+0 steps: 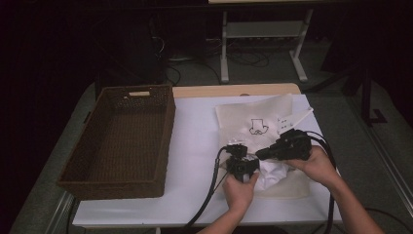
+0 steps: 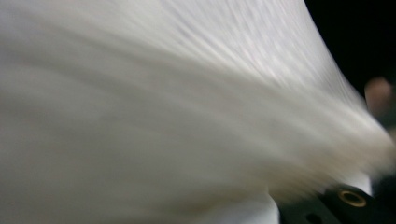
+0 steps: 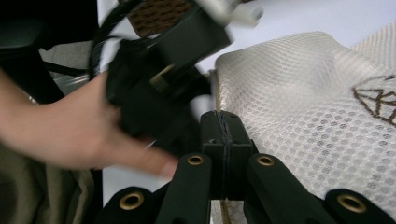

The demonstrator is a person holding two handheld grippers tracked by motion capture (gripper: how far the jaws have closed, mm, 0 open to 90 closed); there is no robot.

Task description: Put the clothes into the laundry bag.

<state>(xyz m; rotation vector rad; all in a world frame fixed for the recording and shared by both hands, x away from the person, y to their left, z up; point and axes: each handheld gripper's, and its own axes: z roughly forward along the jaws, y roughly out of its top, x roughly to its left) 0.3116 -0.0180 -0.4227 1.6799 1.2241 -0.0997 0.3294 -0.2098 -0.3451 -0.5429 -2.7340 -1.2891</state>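
A: Over the desk, seen from above, both tongs meet at the near edge of the mesh bag, basket well apart at left.

B: Left tongs?

A: Closed; its own view is blurred white cloth, so pull gently.

B: Right tongs?

A: Pressed together at the bag's hem; best kept steady as anchor.

A brown woven basket sits on the left half of the white table, its cut-out handle at the far end. Beyond the table, on the grey floor, stands a white metal frame with loose cables near it.
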